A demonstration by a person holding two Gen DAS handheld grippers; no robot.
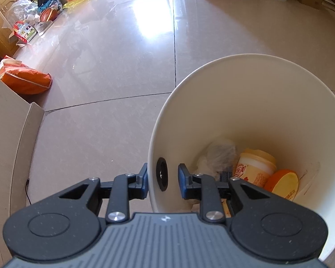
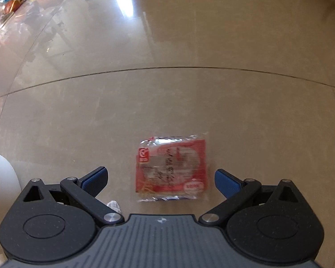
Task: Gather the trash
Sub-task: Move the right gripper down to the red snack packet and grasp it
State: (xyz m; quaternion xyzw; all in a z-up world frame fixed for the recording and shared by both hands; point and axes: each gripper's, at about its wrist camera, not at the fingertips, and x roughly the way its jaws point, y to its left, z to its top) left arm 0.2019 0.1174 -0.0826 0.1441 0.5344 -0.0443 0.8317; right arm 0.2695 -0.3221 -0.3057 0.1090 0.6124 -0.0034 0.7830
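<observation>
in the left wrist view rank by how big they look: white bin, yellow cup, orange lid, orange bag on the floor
1. white bin
2. orange bag, though farther off, so unsure
3. yellow cup
4. orange lid, close to the cup

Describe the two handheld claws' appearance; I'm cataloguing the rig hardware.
Both match: the left claw and right claw have black speckled plastic bodies with round hubs, black linkage bars on silver pivot screws, blue ribbed finger pads, and a grey ridged centre plate bearing a small white logo.
</observation>
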